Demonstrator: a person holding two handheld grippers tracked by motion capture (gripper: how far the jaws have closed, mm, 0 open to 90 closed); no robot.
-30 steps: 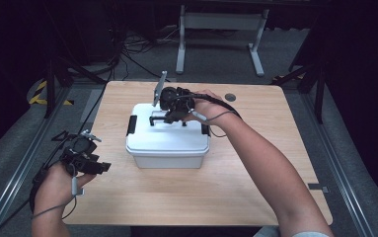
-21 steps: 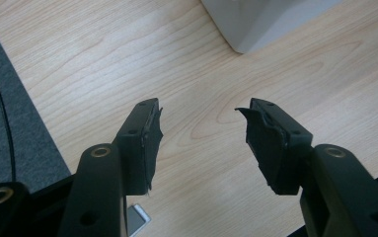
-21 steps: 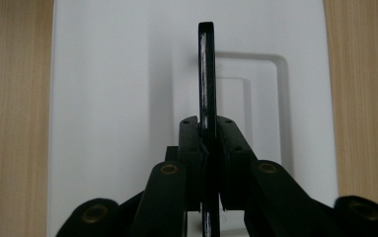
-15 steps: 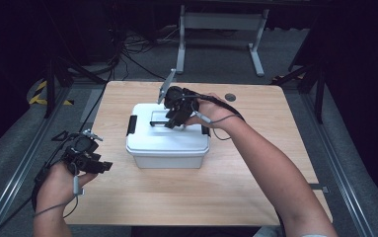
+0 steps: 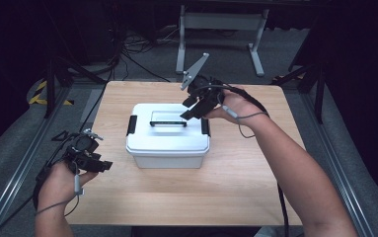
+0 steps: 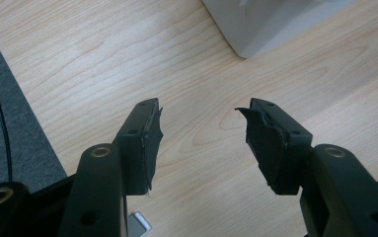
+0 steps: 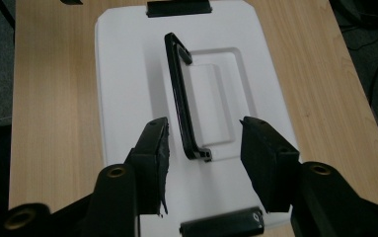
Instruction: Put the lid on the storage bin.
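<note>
White lidded box (image 5: 168,137) sits mid-frame on worktop (image 5: 236,177), black latches at both short ends, black carry handle (image 5: 168,123) lying flat across lid. Right gripper (image 5: 195,109) hovers over box's right end; in right gripper view its fingers (image 7: 153,148) spread apart, straddling near end of handle (image 7: 181,106), gripping nothing — likely lined up to take it. Left gripper (image 5: 97,165) held low at frame's lower left, well clear of box, fingers (image 6: 144,131) apart over bare wood, probably idle.
</note>
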